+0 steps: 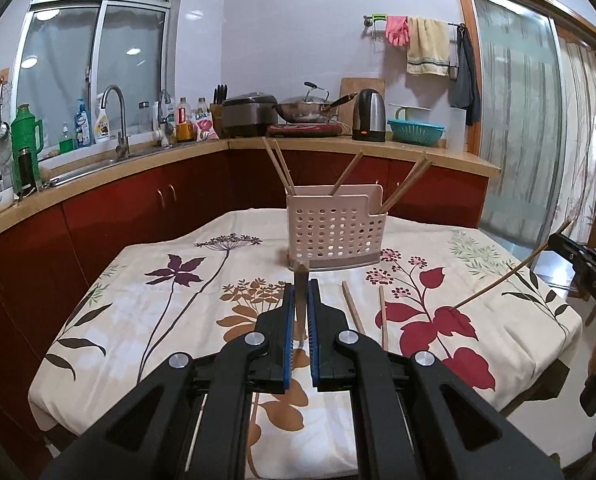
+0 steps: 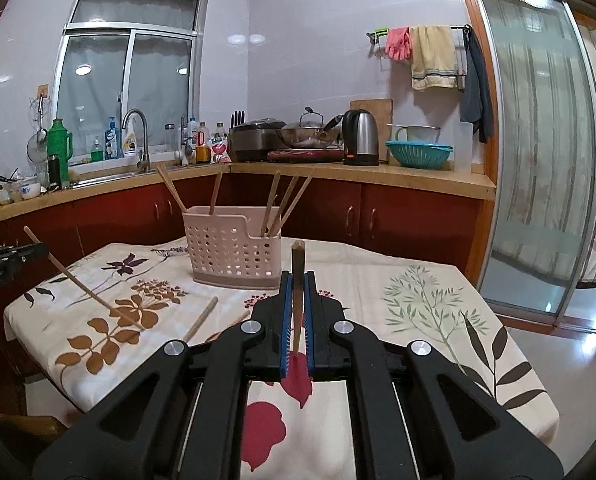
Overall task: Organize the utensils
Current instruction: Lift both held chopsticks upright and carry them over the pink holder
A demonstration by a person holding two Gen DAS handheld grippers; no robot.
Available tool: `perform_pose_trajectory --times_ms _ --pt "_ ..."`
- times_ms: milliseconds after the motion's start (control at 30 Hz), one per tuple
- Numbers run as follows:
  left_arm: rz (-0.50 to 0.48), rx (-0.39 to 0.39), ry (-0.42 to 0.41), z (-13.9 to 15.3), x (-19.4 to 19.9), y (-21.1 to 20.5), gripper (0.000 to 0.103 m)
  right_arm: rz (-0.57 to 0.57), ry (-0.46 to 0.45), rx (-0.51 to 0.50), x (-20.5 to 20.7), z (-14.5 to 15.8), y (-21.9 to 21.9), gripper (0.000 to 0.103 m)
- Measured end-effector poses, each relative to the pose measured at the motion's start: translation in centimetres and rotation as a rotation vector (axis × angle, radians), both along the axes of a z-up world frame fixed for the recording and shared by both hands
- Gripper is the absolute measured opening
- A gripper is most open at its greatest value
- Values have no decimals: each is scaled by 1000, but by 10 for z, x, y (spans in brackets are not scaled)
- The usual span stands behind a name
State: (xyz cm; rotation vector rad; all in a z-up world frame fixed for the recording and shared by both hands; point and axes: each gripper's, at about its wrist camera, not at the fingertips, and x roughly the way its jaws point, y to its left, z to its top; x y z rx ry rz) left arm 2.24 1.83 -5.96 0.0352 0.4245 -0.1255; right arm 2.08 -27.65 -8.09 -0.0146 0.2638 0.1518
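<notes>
A pale pink perforated utensil holder [image 1: 336,227] [image 2: 233,254] stands on the floral-cloth table [image 1: 169,320] [image 2: 418,320], with several wooden chopsticks [image 1: 279,170] [image 2: 285,204] standing in it. My left gripper [image 1: 302,286] is shut on a wooden chopstick [image 1: 300,280], seen end-on; the same chopstick slants down to the cloth in the right wrist view [image 2: 81,284]. My right gripper [image 2: 298,280] is shut on another chopstick [image 2: 298,264]; it also shows in the left wrist view [image 1: 510,274], tip on the cloth. Two loose chopsticks [image 1: 354,312] [image 1: 382,316] lie on the cloth.
A kitchen counter [image 1: 338,144] wraps behind the table with a sink [image 1: 97,164], bottles, a green thermos [image 1: 25,144], a wok [image 1: 304,110], a kettle [image 1: 369,116] and a teal colander [image 1: 416,130]. A glass sliding door [image 1: 538,128] is at the right.
</notes>
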Motion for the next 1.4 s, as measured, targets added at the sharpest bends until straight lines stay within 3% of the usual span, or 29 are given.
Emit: perform_pose_trajectory --times_ms 200,867,1133,1400 --pt "3 7 8 3 7 4 7 11 46 14 13 4 -1 6" --pt "-25 9 -65 26 45 1 7 53 15 24 51 28 12 6" --pt "-50 -28 -125 49 60 0 7 90 -42 56 64 51 20 6" --pt "-74 -26 -241 86 78 -5 7 142 -152 68 80 87 35 6"
